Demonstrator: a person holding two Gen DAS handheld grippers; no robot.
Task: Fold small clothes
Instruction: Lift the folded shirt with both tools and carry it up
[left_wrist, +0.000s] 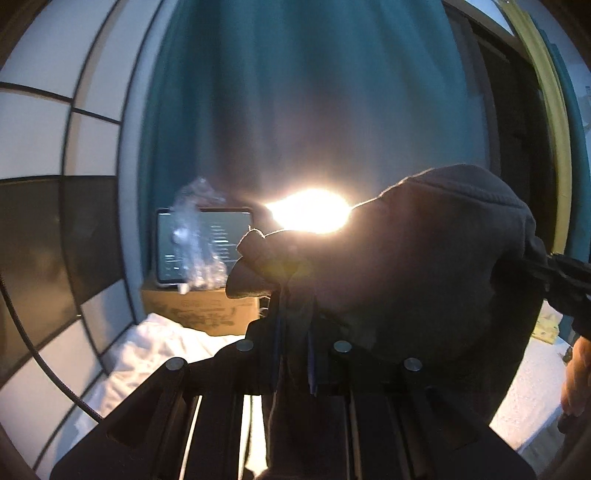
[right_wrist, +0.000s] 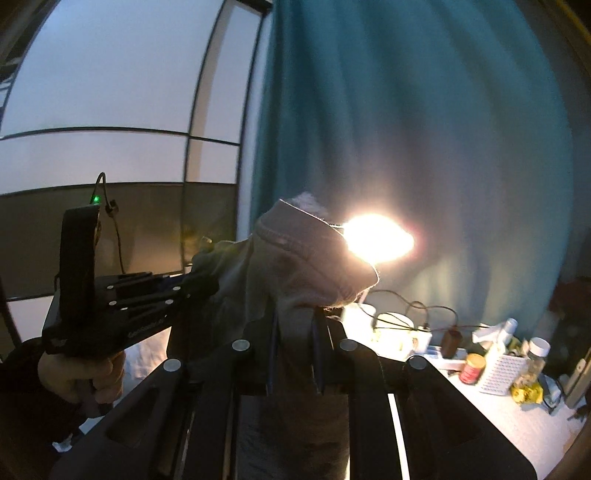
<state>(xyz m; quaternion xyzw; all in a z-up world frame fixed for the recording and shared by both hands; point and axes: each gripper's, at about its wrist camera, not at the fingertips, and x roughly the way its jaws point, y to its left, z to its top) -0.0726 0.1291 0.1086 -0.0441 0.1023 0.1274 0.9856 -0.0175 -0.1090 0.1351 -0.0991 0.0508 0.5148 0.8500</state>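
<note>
Garment is up in the air between your two grippers, dark grey and backlit by a bright lamp in front of the teal curtain. Your left gripper has its fingers pinched nearly together on a fold of the cloth, which bunches up over the fingertips. Your right gripper is the same: fingers closed tight on fabric, a hemmed edge standing above them. In the right wrist view your left gripper body comes in from the left, held in your left hand, its tips buried in the cloth. White bedding lies below, a cardboard box with a lit tablet on it at the back. To the right sit a white mug, a red-lidded tin and a white basket. Frames are motion-blurred.
</note>
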